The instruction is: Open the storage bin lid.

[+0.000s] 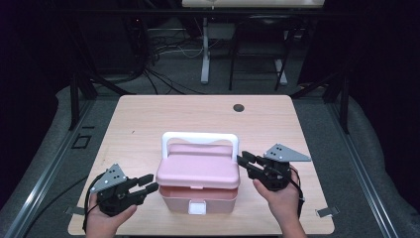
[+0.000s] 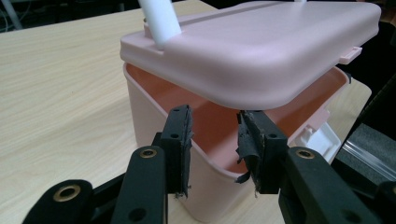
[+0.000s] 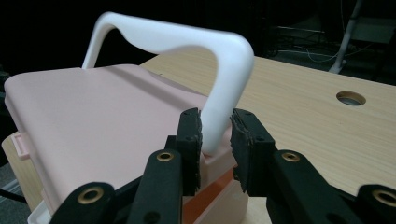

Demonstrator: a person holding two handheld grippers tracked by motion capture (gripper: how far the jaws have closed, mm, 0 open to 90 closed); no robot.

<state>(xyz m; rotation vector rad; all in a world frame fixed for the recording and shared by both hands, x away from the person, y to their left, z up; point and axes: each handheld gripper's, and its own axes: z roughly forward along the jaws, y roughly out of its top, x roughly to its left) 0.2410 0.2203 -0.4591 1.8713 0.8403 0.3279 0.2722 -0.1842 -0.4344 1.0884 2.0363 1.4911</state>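
A pink box with a pink lid and a white handle stands near the table's front edge. The lid is tilted up off the body, so the inside shows. My right gripper is at the box's right side, and its jaws are shut on the foot of the handle where it meets the lid. At the box's left side, my left gripper is open, straddling the rim of the wall, one jaw outside and one over the inside.
A white latch hangs at the box's front. The light wooden table has a round cable hole at the back right. Beyond the table are a dark floor, cables and frame legs.
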